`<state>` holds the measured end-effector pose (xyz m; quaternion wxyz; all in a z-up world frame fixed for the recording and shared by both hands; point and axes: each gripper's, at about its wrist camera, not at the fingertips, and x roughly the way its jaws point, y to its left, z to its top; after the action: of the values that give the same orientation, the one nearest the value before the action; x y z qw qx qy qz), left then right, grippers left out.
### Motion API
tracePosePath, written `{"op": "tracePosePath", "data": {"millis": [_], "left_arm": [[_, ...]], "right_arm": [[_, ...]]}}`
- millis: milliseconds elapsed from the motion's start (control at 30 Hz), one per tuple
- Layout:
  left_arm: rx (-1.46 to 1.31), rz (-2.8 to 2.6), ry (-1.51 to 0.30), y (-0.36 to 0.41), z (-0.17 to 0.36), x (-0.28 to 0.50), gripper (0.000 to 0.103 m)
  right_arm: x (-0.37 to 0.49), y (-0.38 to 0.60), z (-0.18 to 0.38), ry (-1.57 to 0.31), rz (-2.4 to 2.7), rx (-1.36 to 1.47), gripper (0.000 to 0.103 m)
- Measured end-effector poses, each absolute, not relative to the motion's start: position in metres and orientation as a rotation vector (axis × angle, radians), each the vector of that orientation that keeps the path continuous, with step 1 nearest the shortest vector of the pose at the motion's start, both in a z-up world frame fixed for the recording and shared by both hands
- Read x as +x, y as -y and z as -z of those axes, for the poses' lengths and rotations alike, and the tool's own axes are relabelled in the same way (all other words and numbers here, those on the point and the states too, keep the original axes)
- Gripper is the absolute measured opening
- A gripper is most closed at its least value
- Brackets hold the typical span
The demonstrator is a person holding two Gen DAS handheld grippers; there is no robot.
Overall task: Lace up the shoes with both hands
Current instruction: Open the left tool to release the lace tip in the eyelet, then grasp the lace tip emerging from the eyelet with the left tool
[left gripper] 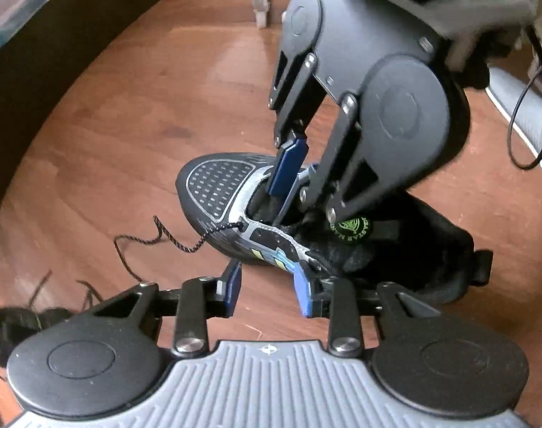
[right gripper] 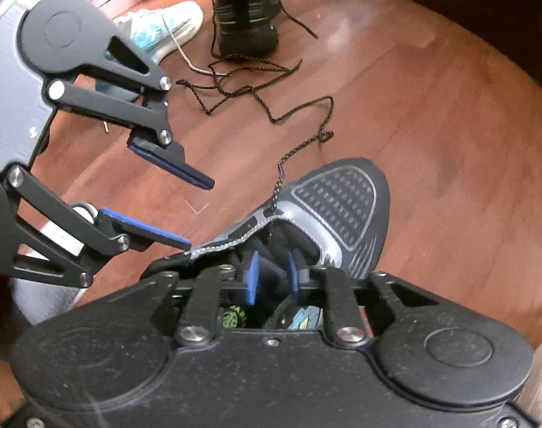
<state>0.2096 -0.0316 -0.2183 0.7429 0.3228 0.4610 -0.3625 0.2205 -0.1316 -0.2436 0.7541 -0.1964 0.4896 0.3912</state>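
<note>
Blue-padded fingers point(right gripper: 253, 278) of the right gripper point(right gripper: 272, 274) reach down into the open throat of the dark shoe point(right gripper: 338, 196), set slightly apart with nothing visibly pinched between them. That shoe lies on the wooden floor point(right gripper: 431, 107), toe pointing away. Its black speckled lace point(right gripper: 271, 107) runs from a front eyelet and trails loosely across the boards. Just beside the shoe's side, the left gripper point(left gripper: 267, 285) hovers with fingers spread wide, gripping nothing. Farther off rest a black shoe point(right gripper: 247, 18) and a white and teal shoe point(right gripper: 160, 25).
</note>
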Motion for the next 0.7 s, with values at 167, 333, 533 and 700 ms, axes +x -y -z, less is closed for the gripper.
{"op": "tracePosePath", "data": {"millis": [167, 333, 533, 700], "left_arm": [[0.509, 0.797, -1.094, 0.02, 0.217, 0.212, 0.031], [0.479, 0.791, -1.108, 0.022, 0.217, 0.212, 0.035], [0.433, 0.784, -1.145, 0.022, 0.219, 0.213, 0.045], [0.482, 0.786, -1.152, 0.031, 0.222, 0.203, 0.055]], "right_arm": [[0.226, 0.13, 0.25, -1.089, -0.865, -0.394, 0.02], [0.232, 0.128, 0.25, -1.085, -0.873, -0.365, 0.02], [0.232, 0.127, 0.251, -1.063, -0.893, -0.363, 0.019], [0.237, 0.131, 0.252, -1.075, -0.917, -0.322, 0.019]]}}
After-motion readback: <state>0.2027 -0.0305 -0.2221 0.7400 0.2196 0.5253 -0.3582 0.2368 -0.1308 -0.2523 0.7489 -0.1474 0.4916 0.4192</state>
